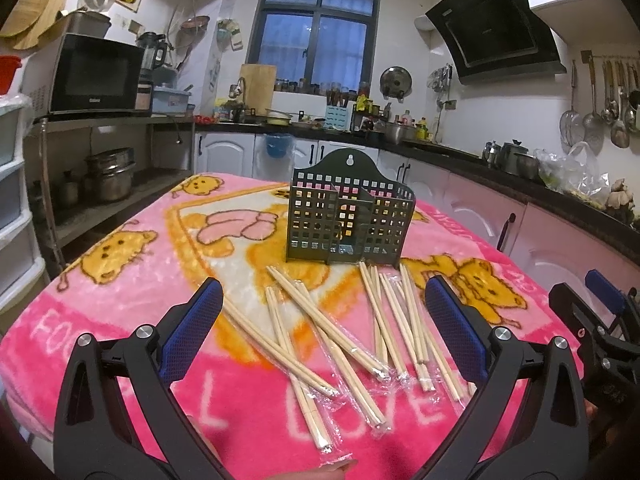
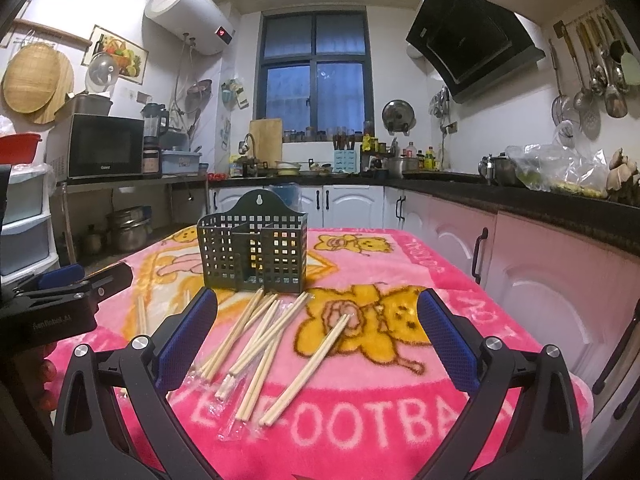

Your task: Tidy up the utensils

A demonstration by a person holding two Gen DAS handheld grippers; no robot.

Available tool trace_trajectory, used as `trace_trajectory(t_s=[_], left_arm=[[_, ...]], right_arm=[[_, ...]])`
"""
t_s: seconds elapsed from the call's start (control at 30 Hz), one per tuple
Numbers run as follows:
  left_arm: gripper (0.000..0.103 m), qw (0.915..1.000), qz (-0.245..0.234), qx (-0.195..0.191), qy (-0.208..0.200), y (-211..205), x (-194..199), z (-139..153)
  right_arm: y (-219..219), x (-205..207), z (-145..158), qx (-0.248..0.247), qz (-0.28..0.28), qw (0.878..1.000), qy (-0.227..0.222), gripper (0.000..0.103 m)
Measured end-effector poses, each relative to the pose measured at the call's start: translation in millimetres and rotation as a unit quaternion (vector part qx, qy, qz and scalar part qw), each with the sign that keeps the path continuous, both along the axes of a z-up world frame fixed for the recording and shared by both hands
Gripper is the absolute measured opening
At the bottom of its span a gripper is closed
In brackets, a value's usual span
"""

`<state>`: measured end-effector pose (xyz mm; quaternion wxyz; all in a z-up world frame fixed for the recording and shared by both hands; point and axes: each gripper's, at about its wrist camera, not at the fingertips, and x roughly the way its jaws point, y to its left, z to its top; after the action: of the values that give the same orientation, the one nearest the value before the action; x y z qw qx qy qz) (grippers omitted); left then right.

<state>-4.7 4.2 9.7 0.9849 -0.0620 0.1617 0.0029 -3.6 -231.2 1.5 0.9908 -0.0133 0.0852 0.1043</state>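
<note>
We hold the left gripper point(image 1: 322, 300) and right gripper point(image 2: 318, 314) spread wide, empty, above wrapped chopsticks point(image 1: 320, 320) scattered on the pink blanket point(image 1: 120, 320), just near of the dark holder point(image 1: 348, 216).

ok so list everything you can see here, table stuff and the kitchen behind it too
chopstick pairs: about a dozen wrapped pairs, pale wood, scattered on the blanket in front of the holder
utensil holder: one, dark green grid, upright mid-table, looks empty
blanket: one, pink with orange bears, covering the table
microwave: one, black, shelf at left
water heater: one, white, high on the wall
range hood: one, black, upper right
ladles and skimmers: several, metal, hanging at right
left tongs: blue pads, open above the chopsticks
right tongs: blue pads, open
</note>
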Motion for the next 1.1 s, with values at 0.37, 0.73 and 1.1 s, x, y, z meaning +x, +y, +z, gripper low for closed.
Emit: trace_trajectory(t_s=[0.37,0.73,1.1], left_arm=[[0.094,0.9997,0.01,-0.007,0.019,10,12,0],[0.094,0.9986,0.033,-0.023,0.034,35,31,7],[0.094,0.996,0.062,-0.021,0.062,63,55,16]], right_arm=[[2,14,1,-0.01,0.021,0.999,0.025,0.097],[26,46,11,-0.04,0.073,0.994,0.071,0.097],[44,93,20,-0.035,0.104,0.986,0.126,0.097]])
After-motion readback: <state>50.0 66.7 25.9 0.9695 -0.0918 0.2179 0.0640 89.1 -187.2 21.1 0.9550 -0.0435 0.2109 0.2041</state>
